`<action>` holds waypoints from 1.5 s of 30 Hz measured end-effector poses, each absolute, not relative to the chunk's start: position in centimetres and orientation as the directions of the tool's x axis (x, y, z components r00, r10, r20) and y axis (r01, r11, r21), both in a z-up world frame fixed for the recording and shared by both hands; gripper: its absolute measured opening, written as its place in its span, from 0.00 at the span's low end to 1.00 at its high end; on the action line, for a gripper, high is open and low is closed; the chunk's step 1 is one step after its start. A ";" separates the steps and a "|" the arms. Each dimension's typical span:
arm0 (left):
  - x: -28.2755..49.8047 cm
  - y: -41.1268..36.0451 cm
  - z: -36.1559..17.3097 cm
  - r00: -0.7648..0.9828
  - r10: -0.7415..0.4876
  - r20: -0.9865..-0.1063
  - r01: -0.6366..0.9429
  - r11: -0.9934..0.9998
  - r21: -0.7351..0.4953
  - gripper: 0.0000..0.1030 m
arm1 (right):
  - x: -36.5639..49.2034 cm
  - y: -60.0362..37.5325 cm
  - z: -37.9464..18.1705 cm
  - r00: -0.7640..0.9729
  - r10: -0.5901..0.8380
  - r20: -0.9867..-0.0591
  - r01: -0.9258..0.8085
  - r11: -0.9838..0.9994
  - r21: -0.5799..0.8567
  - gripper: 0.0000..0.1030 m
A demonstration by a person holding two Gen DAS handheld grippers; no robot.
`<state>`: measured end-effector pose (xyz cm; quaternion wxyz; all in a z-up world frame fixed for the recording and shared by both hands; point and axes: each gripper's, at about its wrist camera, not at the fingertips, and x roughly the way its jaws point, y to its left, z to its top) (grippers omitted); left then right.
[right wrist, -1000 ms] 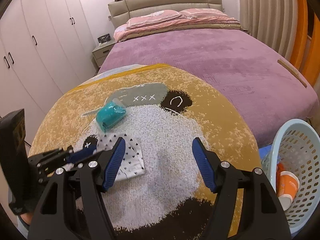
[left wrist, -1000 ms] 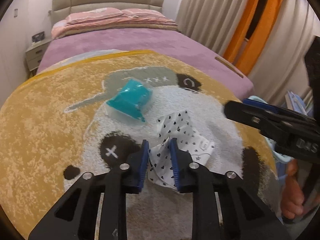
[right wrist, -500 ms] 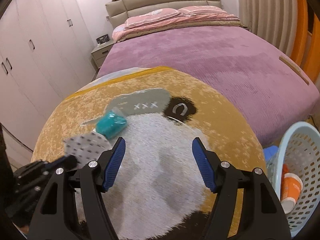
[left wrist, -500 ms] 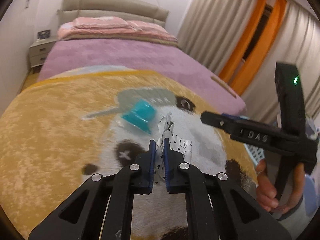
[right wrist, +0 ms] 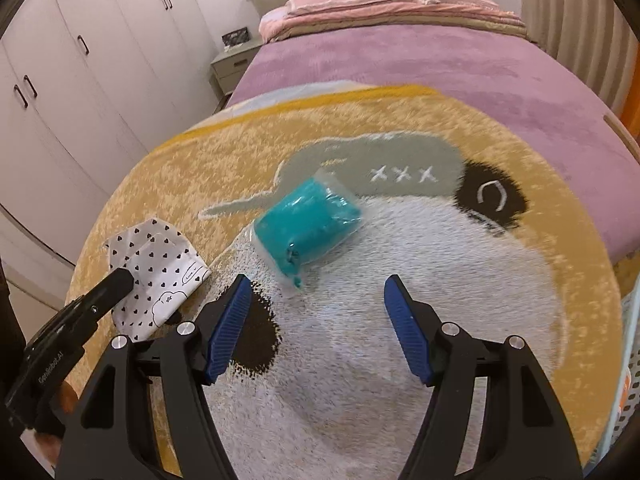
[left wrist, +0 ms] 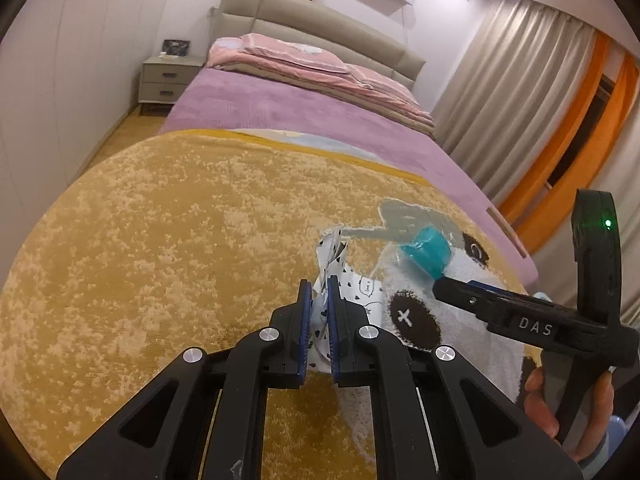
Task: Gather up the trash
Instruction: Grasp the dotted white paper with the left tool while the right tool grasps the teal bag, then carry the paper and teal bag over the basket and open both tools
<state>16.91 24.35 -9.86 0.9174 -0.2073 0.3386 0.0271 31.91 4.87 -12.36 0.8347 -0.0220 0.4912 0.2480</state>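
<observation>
While the bed [right wrist: 440,56] fills the background, the round yellow rug [left wrist: 160,248] with its panda design lies across its foot end and serves as the reference surface. At the right edge of the rug, a perforated pale-blue basket [right wrist: 630,344] is partly visible. Near the rug's centre, beside the grey patch with three X marks, the teal packet [right wrist: 308,224] lies in clear wrap. The right gripper [right wrist: 318,328] hovers just short of this packet, with its blue pads spread wide and nothing between them. Toward the left side of the rug, the left gripper [left wrist: 317,324] is clamped on the heart-print wrapper [left wrist: 340,280], which stands crumpled up between its nearly closed pads.
</observation>
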 end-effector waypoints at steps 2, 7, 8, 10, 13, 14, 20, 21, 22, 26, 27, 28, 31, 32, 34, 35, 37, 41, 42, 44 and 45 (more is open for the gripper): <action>16.9 24.1 -9.6 0.774 -0.079 -0.628 -0.187 0.919 -0.346 0.06 | 32.3 5.2 -12.4 0.400 0.388 -0.831 -0.427 0.881 0.206 0.64; 17.0 23.7 -9.5 0.775 -0.072 -0.628 -0.182 0.926 -0.330 0.06 | 33.2 6.5 -12.4 0.410 0.395 -0.822 -0.411 0.884 0.220 0.64; 17.0 23.8 -9.5 0.775 -0.075 -0.627 -0.181 0.925 -0.334 0.06 | 33.3 7.0 -12.5 0.418 0.390 -0.821 -0.413 0.886 0.210 0.64; 16.9 23.9 -9.5 0.775 -0.078 -0.627 -0.182 0.923 -0.340 0.06 | 33.4 7.7 -12.5 0.434 0.377 -0.818 -0.411 0.891 0.193 0.64; 16.6 24.0 -9.5 0.780 -0.079 -0.621 -0.181 0.922 -0.344 0.06 | 33.6 8.4 -12.5 0.467 0.345 -0.814 -0.399 0.904 0.155 0.55; 16.6 24.0 -9.5 0.781 -0.078 -0.620 -0.181 0.921 -0.344 0.06 | 33.5 8.6 -12.6 0.477 0.332 -0.814 -0.404 0.905 0.133 0.50; 16.2 23.3 -9.0 0.792 -0.076 -0.606 -0.158 0.933 -0.324 0.06 | 32.2 8.0 -12.1 0.501 0.325 -0.802 -0.422 0.901 0.102 0.42; 16.2 23.1 -8.9 0.795 -0.085 -0.601 -0.148 0.933 -0.328 0.06 | 31.9 7.6 -11.8 0.503 0.331 -0.798 -0.423 0.900 0.106 0.42; 16.1 22.8 -8.7 0.797 -0.093 -0.597 -0.138 0.934 -0.330 0.06 | 31.5 7.1 -11.5 0.509 0.333 -0.794 -0.423 0.900 0.106 0.42; 15.7 21.6 -7.2 0.813 -0.118 -0.570 -0.099 0.937 -0.335 0.06 | 30.2 4.9 -9.8 0.539 0.338 -0.771 -0.415 0.904 0.106 0.42; 15.6 21.3 -6.9 0.816 -0.126 -0.564 -0.089 0.937 -0.339 0.06 | 29.9 4.1 -9.3 0.550 0.339 -0.764 -0.411 0.905 0.106 0.42; 15.4 20.9 -6.4 0.820 -0.134 -0.557 -0.078 0.937 -0.340 0.06 | 29.8 3.6 -9.0 0.558 0.337 -0.758 -0.407 0.908 0.104 0.42; 15.1 19.5 -5.1 0.830 -0.143 -0.540 -0.048 0.945 -0.324 0.06 | 29.1 1.2 -7.6 0.584 0.340 -0.737 -0.388 0.914 0.114 0.42; 14.9 18.9 -4.6 0.832 -0.152 -0.533 -0.033 0.946 -0.321 0.06 | 28.9 0.2 -7.0 0.591 0.344 -0.730 -0.381 0.916 0.123 0.42; 14.8 17.8 -3.8 0.836 -0.163 -0.524 -0.010 0.950 -0.312 0.06 | 28.4 -1.3 -6.2 0.601 0.348 -0.719 -0.366 0.920 0.139 0.42; 14.8 17.1 -3.4 0.836 -0.169 -0.521 0.002 0.952 -0.305 0.06 | 28.3 -2.1 -5.8 0.605 0.350 -0.715 -0.358 0.922 0.148 0.42; 14.9 15.7 -2.8 0.834 -0.191 -0.518 0.032 0.953 -0.301 0.06 | 27.8 -3.6 -5.3 0.616 0.353 -0.705 -0.341 0.926 0.165 0.42; 15.3 12.5 -1.8 0.827 -0.232 -0.512 0.093 0.955 -0.283 0.06 | 27.1 -7.1 -4.3 0.642 0.338 -0.689 -0.295 0.937 0.185 0.42; 15.2 12.0 -1.7 0.825 -0.242 -0.510 0.107 0.954 -0.279 0.06 | 26.9 -8.1 -4.1 0.649 0.330 -0.686 -0.280 0.941 0.189 0.42; 15.5 10.1 -1.3 0.820 -0.263 -0.509 0.144 0.954 -0.262 0.06 | 26.7 -9.9 -3.9 0.660 0.316 -0.681 -0.253 0.948 0.195 0.42; 15.6 9.4 -1.2 0.816 -0.273 -0.510 0.160 0.954 -0.255 0.06 | 26.6 -10.9 -3.8 0.666 0.308 -0.680 -0.236 0.951 0.200 0.42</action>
